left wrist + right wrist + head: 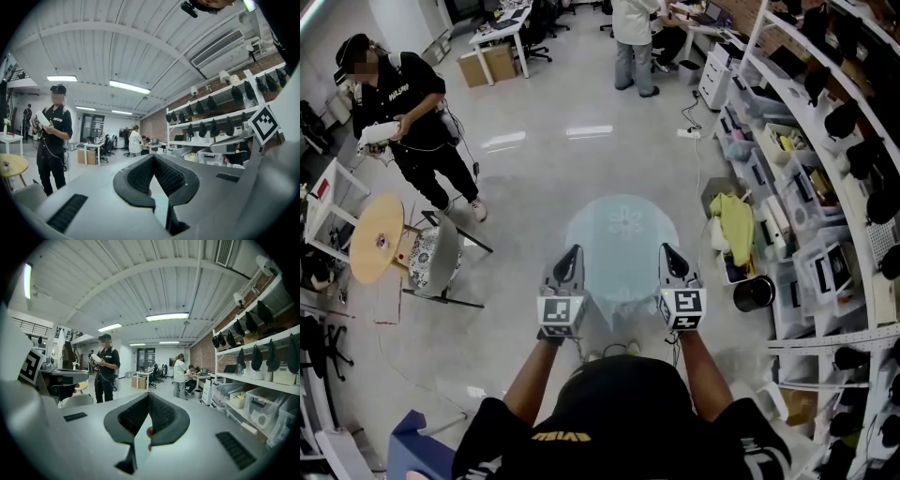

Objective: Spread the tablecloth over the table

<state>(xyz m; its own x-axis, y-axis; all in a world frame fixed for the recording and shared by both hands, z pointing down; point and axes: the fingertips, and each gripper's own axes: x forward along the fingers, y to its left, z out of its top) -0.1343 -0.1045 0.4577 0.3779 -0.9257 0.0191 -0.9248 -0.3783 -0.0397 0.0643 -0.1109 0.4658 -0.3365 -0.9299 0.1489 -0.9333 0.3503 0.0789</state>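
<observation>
Left hand-held gripper (572, 253) and right hand-held gripper (668, 250) point level, each clamped on the tablecloth (623, 234).

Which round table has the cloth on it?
The one in the middle, under the pale blue cloth; the yellow table at left has none.

The glossy pale grey floor (553, 169) reflects the long white ceiling lamps (167, 316), which are fixed under a white ribbed ceiling (117, 282). Along the right side runs tall white metal shelving (844, 339), filled with bins and dark objects, and a red-brown brick wall (202, 355) is behind it. At the left stands a small round table of light wood (370, 253). At the far end are white desks (502, 28), black office chairs (539, 33) and brown cardboard boxes (487, 64).
</observation>
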